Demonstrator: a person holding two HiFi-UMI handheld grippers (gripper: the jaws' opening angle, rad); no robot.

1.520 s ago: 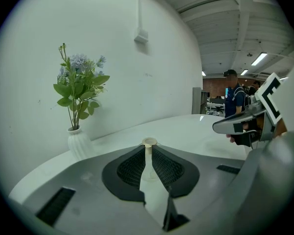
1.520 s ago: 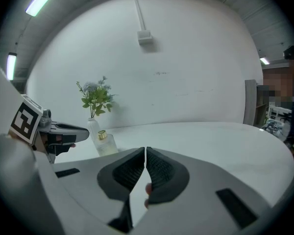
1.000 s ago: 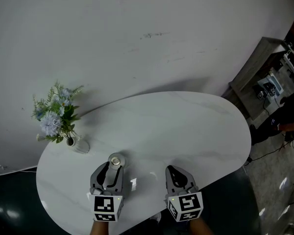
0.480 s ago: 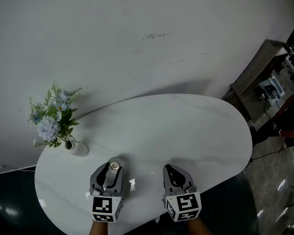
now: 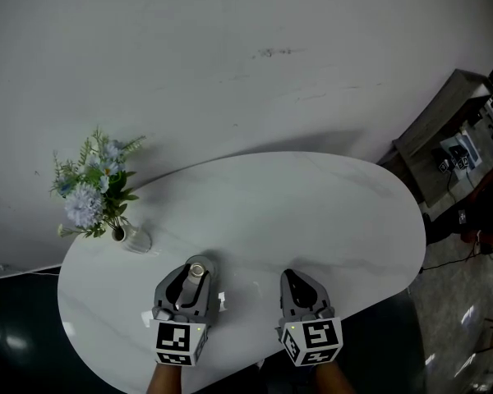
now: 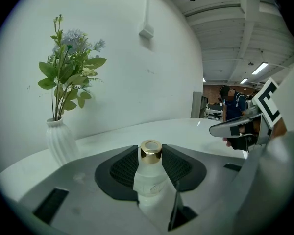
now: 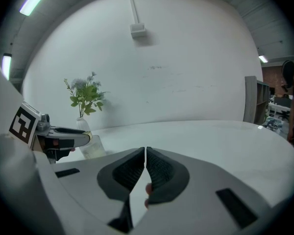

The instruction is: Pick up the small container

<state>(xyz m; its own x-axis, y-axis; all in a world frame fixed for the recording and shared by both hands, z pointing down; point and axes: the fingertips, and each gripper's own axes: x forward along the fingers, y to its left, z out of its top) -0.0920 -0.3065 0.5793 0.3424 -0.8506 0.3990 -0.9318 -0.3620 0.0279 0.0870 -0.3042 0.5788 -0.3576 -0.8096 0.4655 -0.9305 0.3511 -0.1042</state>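
At the near edge of the white bench, the left gripper was clamped on a small frosted bottle with a gold cap. Beside it, the right gripper held nothing, its jaws pressed together. Farther back on the left stood a white ribbed vase of pale blue flowers, apart from the bottle.

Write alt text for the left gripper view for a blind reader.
The left hand-held gripper is shut on a small frosted container with a gold cap. Behind it lies a white table, with a white vase of flowers at the left.
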